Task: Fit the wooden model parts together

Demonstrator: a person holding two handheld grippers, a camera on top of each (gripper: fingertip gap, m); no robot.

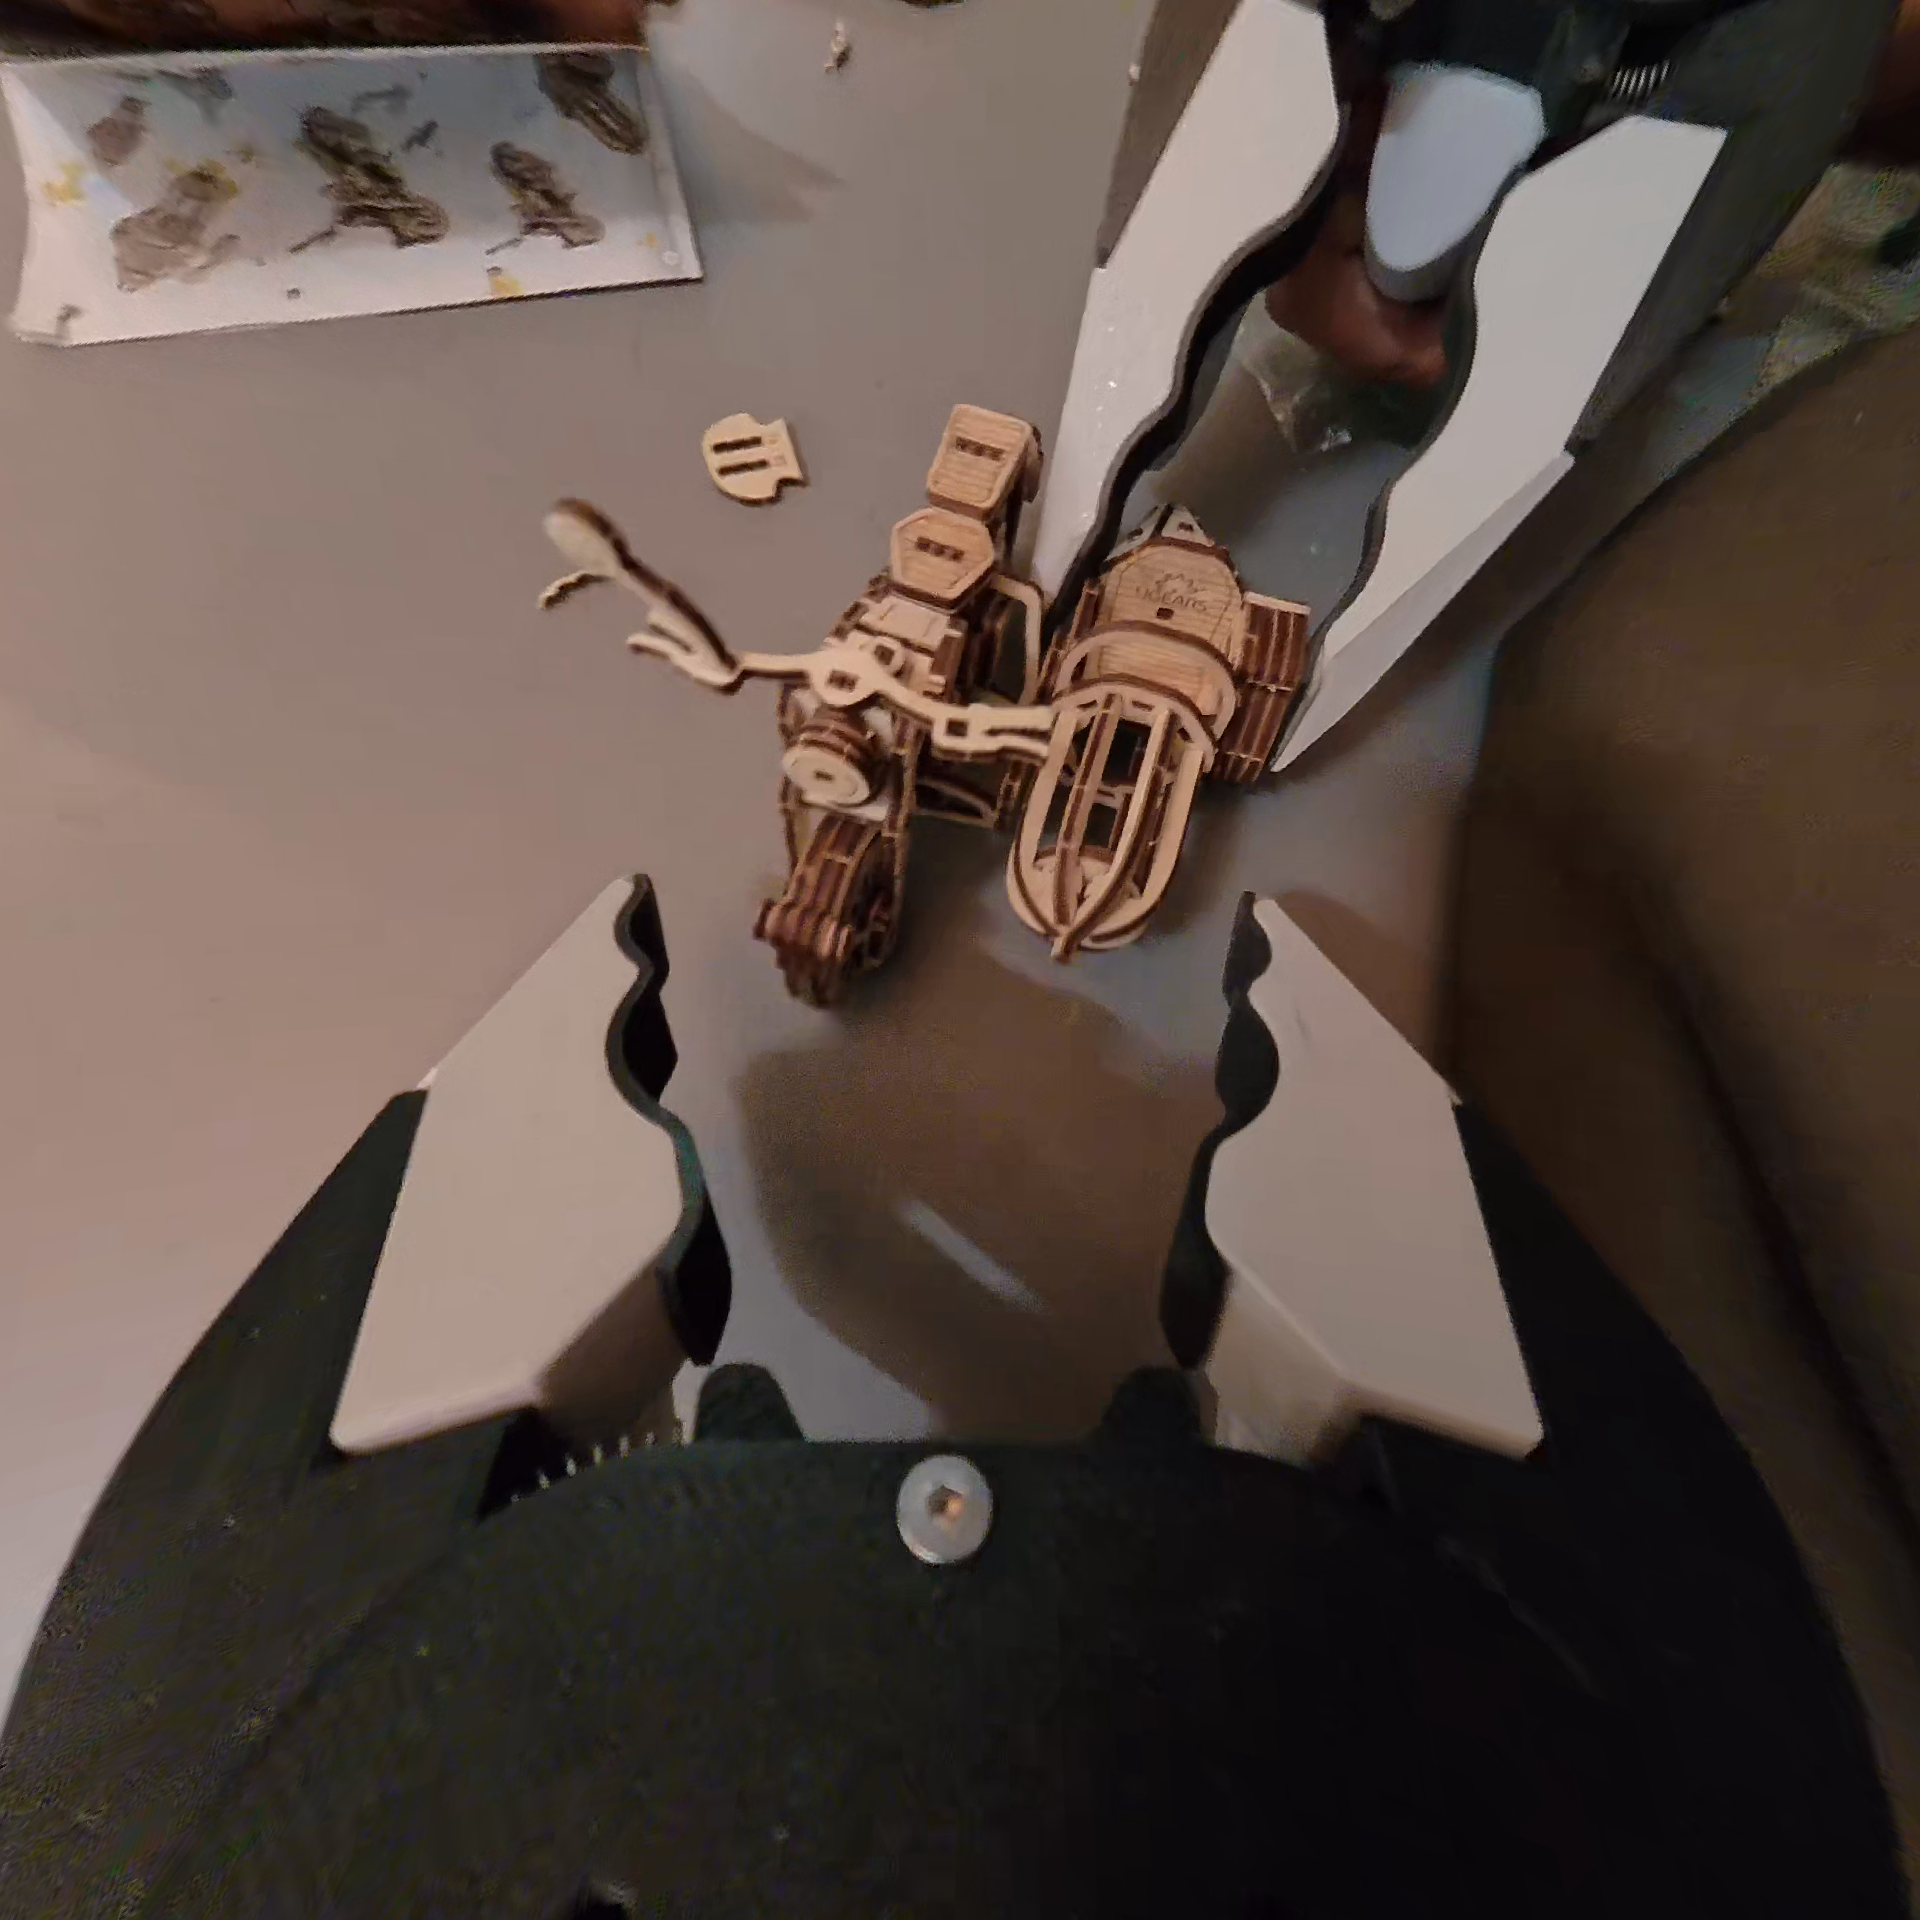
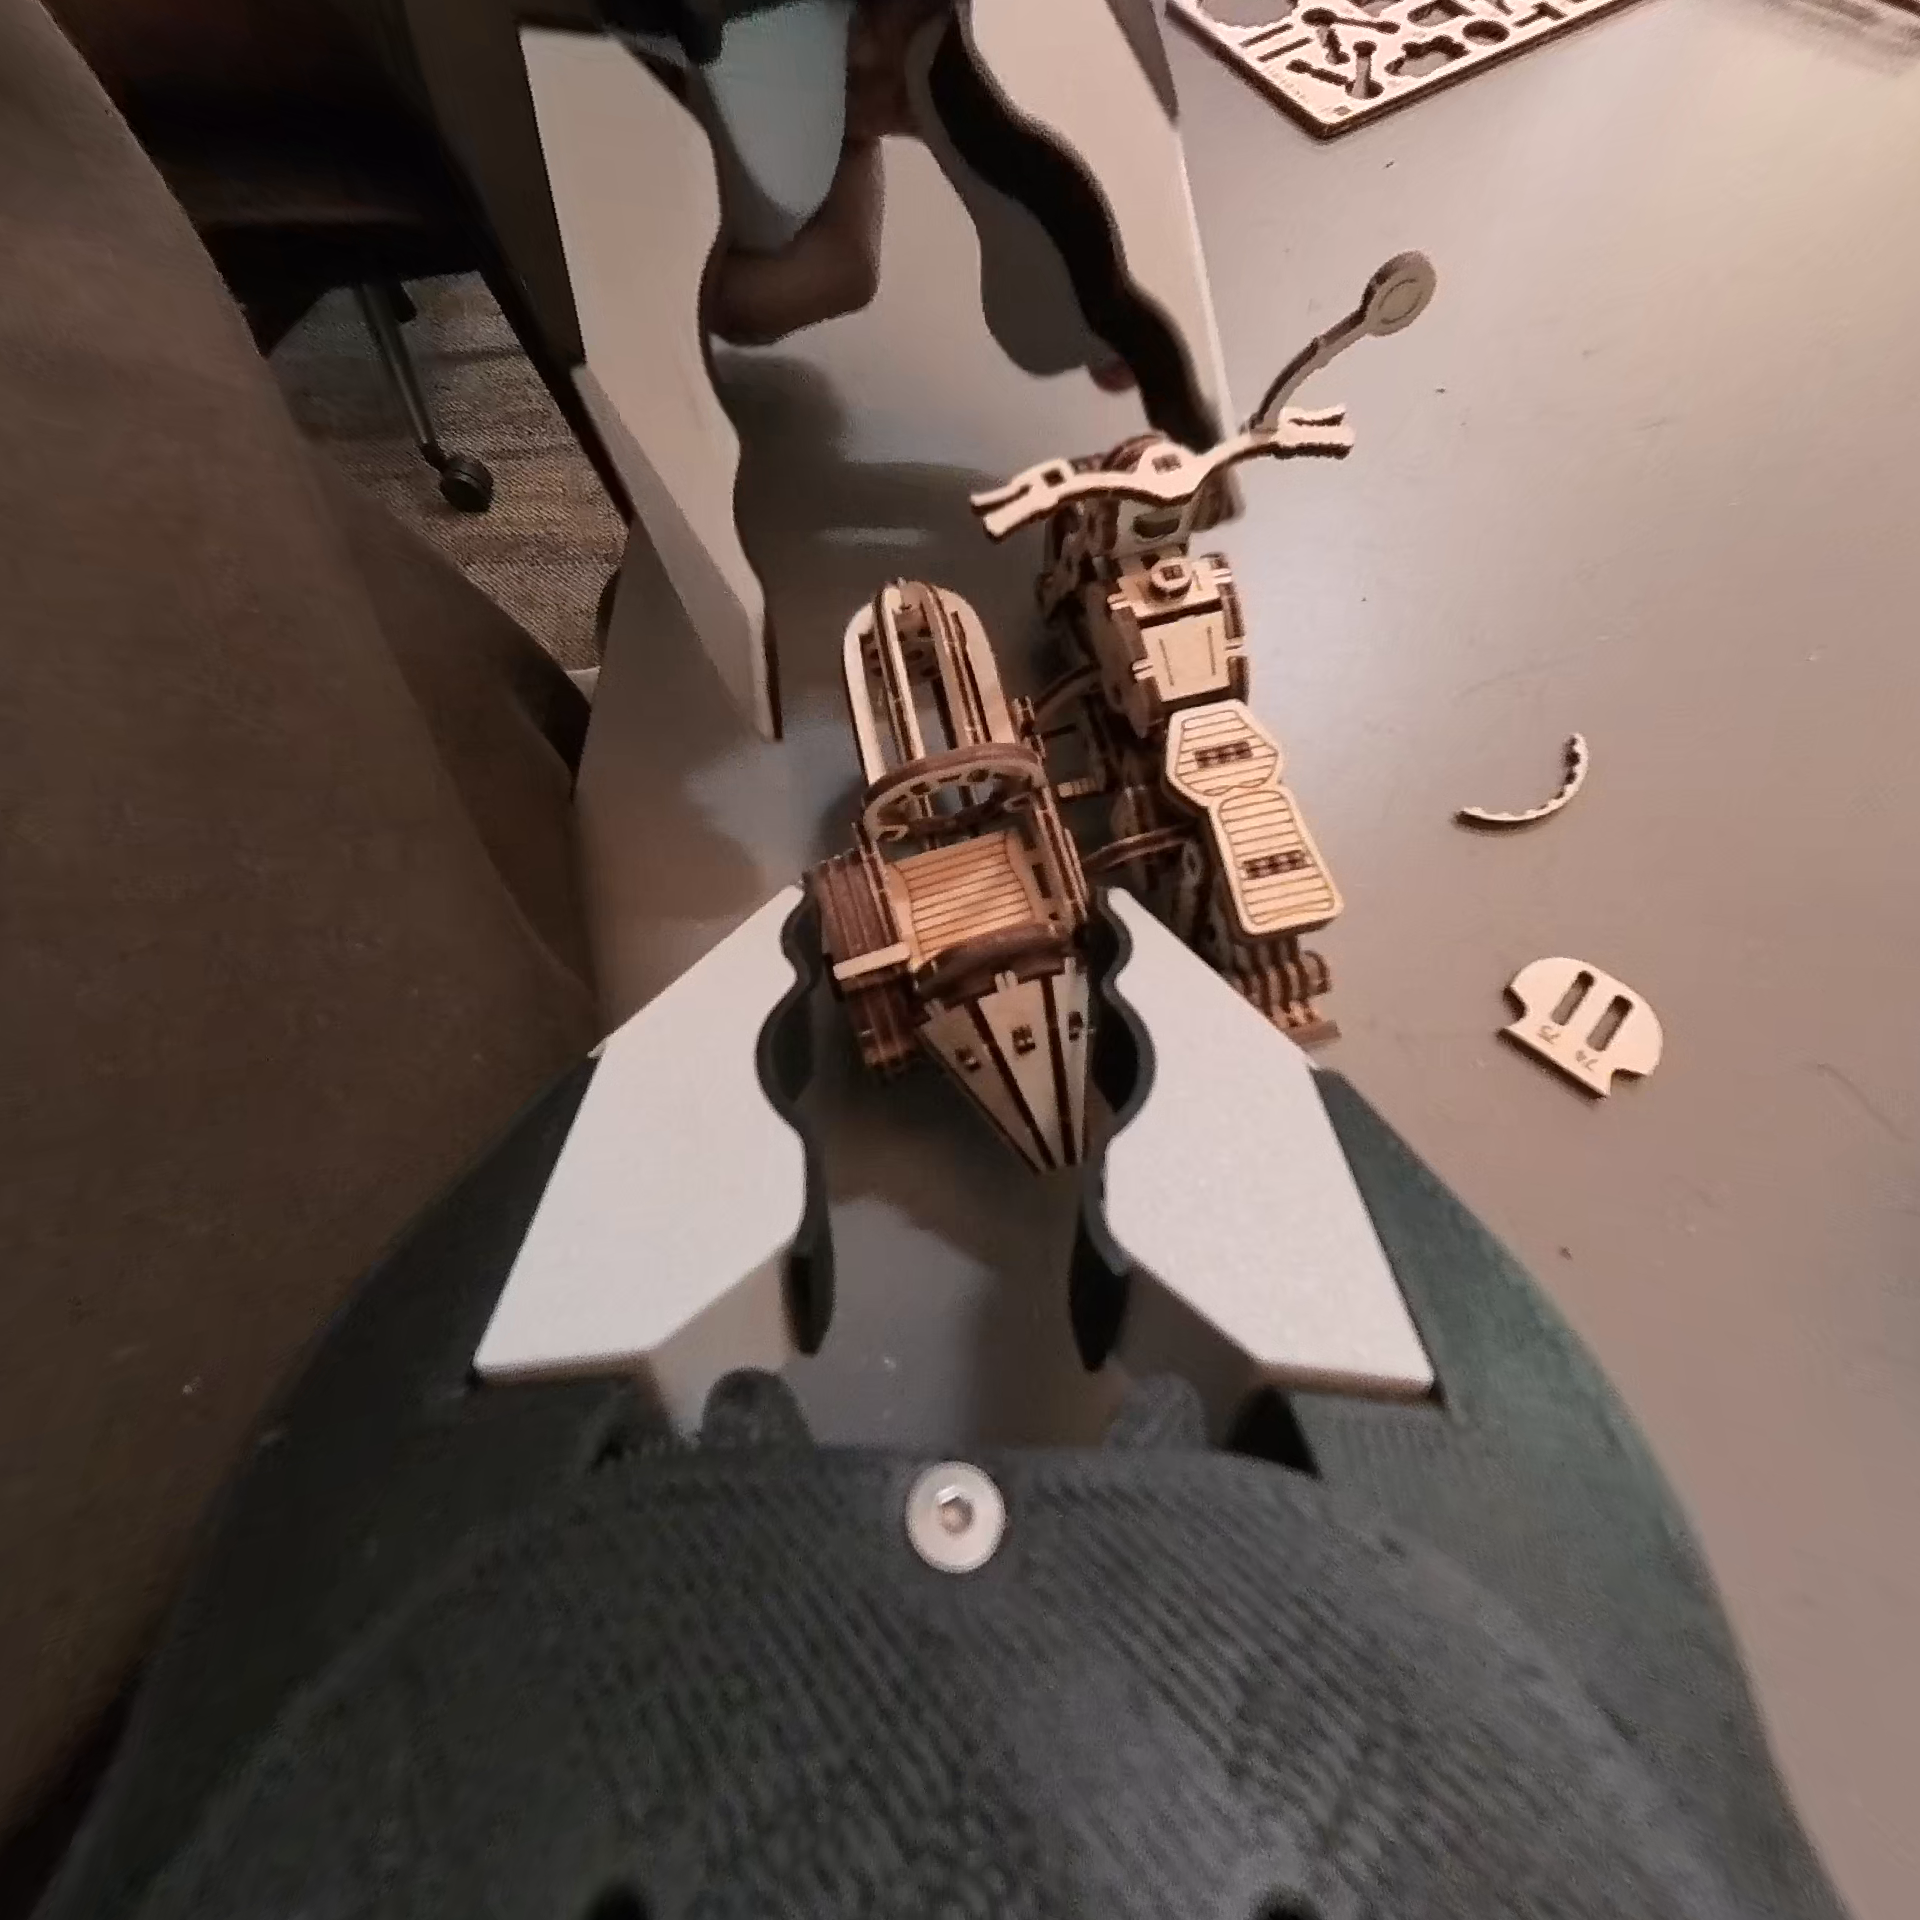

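Plywood this thin could snap if my right gripper point(image 2: 951, 956), jaws straddling the sidecar point(image 2: 961, 935), squeezes hard (left gripper point(image 1: 951, 914) gapes, empty).

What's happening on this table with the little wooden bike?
A person is building a wooden motorcycle with a sidecar using hand-held tongs. The right tongs straddle the sidecar's rear end, jaws around it without clearly pinching. The left tongs hang open in front of the model. A loose slotted piece lies nearby.
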